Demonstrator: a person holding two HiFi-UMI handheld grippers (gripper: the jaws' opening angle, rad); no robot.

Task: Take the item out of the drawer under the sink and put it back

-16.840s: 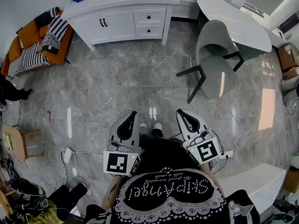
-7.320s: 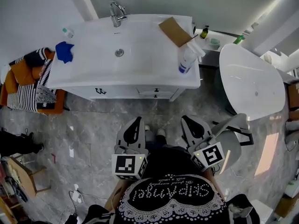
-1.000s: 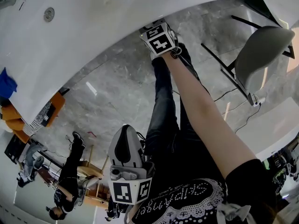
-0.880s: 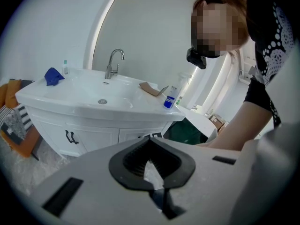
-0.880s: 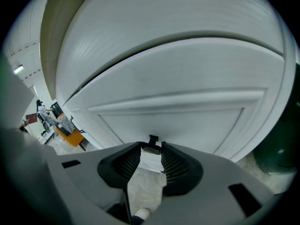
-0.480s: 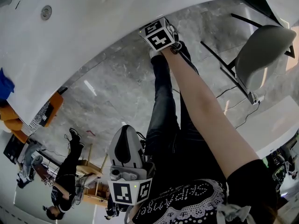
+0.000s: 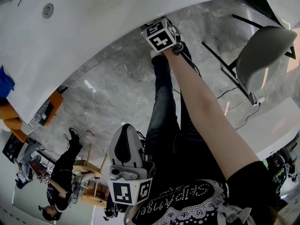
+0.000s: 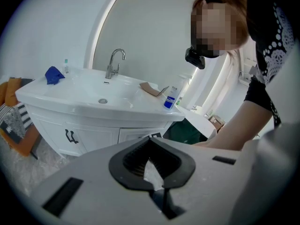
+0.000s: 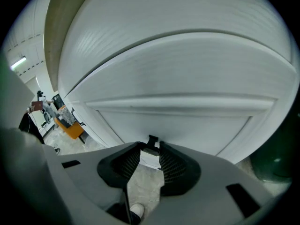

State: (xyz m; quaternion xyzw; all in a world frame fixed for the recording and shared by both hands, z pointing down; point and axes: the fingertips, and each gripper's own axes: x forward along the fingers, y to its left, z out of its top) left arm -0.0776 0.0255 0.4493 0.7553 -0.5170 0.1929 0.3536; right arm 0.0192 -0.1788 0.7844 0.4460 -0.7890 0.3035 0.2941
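Note:
The white drawer front (image 9: 187,121) under the sink is closed, so whatever is inside is hidden. Its small black handle (image 9: 153,144) sits between the tips of my right gripper (image 9: 150,146). Those jaws have just been opening, and a gap shows on the handle's left side. In the head view only the right gripper's marker cube (image 7: 161,35) shows, at the edge of the white sink top (image 7: 117,22). My left gripper (image 7: 123,126) hangs back near my body, its tips (image 8: 150,139) together with nothing between them.
On the sink top stand a faucet (image 8: 115,62), a blue cloth (image 8: 54,74), a brown card piece (image 8: 151,88) and a spray bottle (image 8: 171,97). A grey chair (image 7: 262,55) stands to the right. Another person (image 7: 65,172) is on the floor side at the lower left.

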